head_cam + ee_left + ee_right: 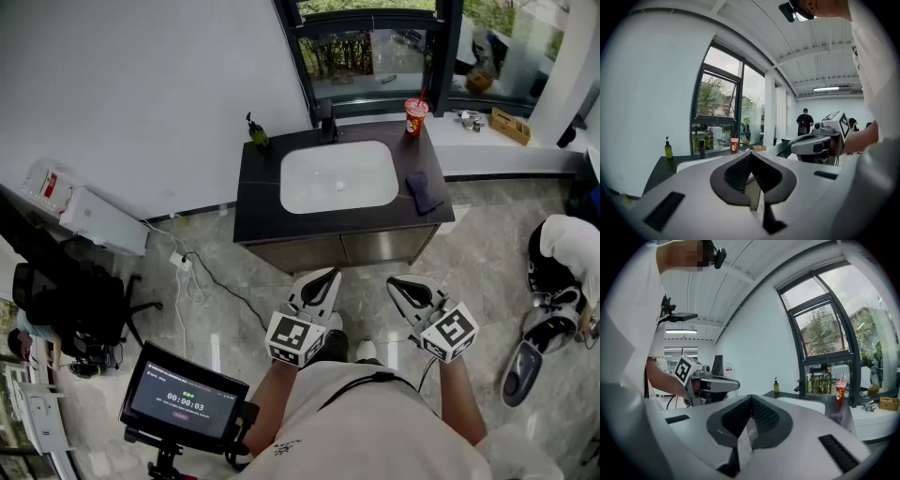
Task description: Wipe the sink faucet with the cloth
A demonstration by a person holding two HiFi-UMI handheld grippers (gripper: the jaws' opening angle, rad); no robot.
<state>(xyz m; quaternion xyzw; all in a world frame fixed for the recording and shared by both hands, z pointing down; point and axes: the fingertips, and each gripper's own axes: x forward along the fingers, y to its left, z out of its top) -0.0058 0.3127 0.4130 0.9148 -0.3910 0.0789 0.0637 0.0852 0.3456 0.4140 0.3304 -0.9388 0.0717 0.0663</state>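
Sink faucet [327,120]: short, dark and upright, standing on the black countertop [258,202] at 12 o'clock of the white basin [309,187], just before the window. Cloth [423,191]: dark purple, loosely folded into an oblong, lying flat on the countertop at 3 o'clock of the basin, apart from the faucet.

The dark cloth [422,191] lies on the worktop [258,192], just right of the sink [338,176] (faucet [327,122] at its back rim).

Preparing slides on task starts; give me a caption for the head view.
Left gripper and right gripper, jaws shut, held before a dark vanity with sink, faucet, cloth and red cup.
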